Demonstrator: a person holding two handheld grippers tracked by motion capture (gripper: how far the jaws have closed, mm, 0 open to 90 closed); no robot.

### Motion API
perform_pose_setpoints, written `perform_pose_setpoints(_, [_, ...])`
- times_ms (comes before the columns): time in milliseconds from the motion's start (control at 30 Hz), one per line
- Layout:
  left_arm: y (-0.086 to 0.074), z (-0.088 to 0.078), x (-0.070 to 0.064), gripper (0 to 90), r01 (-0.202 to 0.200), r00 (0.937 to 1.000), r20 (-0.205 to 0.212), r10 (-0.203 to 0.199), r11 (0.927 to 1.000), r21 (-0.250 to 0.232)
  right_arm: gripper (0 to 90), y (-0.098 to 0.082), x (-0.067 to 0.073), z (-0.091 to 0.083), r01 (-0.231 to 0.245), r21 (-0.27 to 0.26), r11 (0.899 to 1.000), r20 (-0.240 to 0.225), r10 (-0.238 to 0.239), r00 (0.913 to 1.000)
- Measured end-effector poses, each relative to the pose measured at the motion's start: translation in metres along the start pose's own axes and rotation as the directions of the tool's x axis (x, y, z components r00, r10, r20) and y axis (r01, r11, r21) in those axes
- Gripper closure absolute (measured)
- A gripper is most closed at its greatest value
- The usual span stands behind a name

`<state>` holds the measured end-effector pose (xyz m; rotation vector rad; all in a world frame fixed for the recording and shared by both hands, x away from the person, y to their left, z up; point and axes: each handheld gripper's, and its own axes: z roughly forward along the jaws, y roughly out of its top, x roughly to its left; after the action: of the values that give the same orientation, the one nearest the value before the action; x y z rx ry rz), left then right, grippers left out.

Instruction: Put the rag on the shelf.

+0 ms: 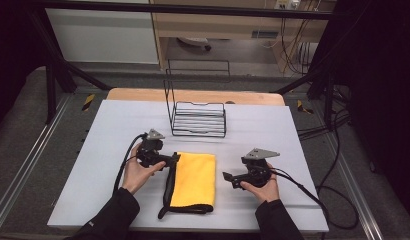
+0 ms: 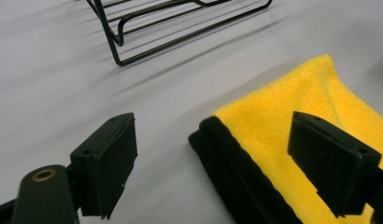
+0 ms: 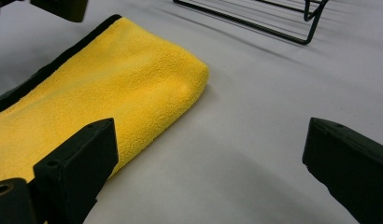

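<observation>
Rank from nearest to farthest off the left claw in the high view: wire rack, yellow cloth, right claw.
1. Yellow cloth: right at the left claw, its black-edged side by the tips.
2. Right claw: across the cloth, off its other side.
3. Wire rack: farther back on the white table.

No legible txt, labels or nos. anywhere.

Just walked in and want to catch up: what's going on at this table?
A person holds a gripper in each hand beside a folded yellow cloth on the white table. The left gripper is at its black-edged side, the right gripper just off the other; both are open, gripping nothing. A wire rack stands behind.
</observation>
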<state>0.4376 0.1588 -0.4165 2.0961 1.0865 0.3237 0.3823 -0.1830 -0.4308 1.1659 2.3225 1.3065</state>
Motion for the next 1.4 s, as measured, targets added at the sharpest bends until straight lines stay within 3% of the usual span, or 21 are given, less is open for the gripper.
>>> perform_pose_setpoints(67, [-0.001, 0.007, 0.002, 25.1, 0.001, 1.0, -0.008, -0.001, 0.9997, 0.023, 4.2, 0.0, 0.0, 0.001, 0.0, 0.0, 1.0, 0.0, 0.0, 1.0])
perform_pose_setpoints(167, [-0.003, 0.015, 0.005, 31.9, 0.031, 0.9993, 0.019, -0.033, 0.9979, 0.056, 4.5, 0.0, 0.0, 0.001, 0.001, 0.002, 1.0, 0.005, -0.001, 1.0])
perform_pose_setpoints(267, [-0.003, 0.019, 0.003, 37.8, 0.016, 0.9998, 0.014, -0.017, 0.9983, 0.056, 5.3, 0.0, 0.0, 0.002, -0.001, 0.002, 1.0, -0.004, 0.001, 1.0])
perform_pose_setpoints(367, [-0.005, 0.025, 0.002, 43.8, 0.019, 0.9997, 0.011, -0.02, 0.996, 0.087, 5.7, -0.001, 0.001, 0.003, -0.003, 0.01, 1.0, -0.013, 0.003, 0.9999])
perform_pose_setpoints(533, [-0.007, 0.028, 0.003, 47.1, 0.03, 0.999, 0.031, -0.033, 0.9959, 0.085, 6.4, 0.0, 0.003, 0.004, -0.008, 0.004, 1.0, -0.027, 0.008, 0.9996])
perform_pose_setpoints(700, [-0.007, 0.029, -0.001, 58.3, 0.02, 0.9989, 0.04, -0.024, 0.9956, 0.092, 7.1, 0.003, 0.005, 0.005, -0.009, -0.006, 1.0, -0.034, 0.009, 0.9994])
perform_pose_setpoints(867, [-0.007, 0.029, -0.002, 59.3, 0.021, 0.999, 0.037, -0.025, 0.9949, 0.099, 7.6, 0.008, 0.008, 0.009, -0.005, -0.011, 1.0, -0.033, 0.005, 0.9995])
perform_pose_setpoints(1067, [-0.005, 0.026, -0.005, 73.4, 0.024, 0.9988, 0.04, -0.029, 0.9931, 0.115, 8.4, 0.021, 0.014, 0.02, -0.002, -0.02, 1.0, -0.021, 0.002, 0.9998])
perform_pose_setpoints(1267, [-0.006, 0.027, -0.005, 75.0, 0.005, 0.9992, 0.039, -0.009, 0.9942, 0.107, 8.3, 0.036, 0.018, 0.041, -0.033, 0.003, 0.999, -0.004, 0.033, 0.9994])
perform_pose_setpoints(1400, [-0.007, 0.027, -0.004, 75.0, 0.006, 0.9987, 0.05, -0.011, 0.994, 0.109, 21.2, 0.039, 0.017, 0.06, -0.047, 0.035, 0.998, 0.012, 0.046, 0.9989])
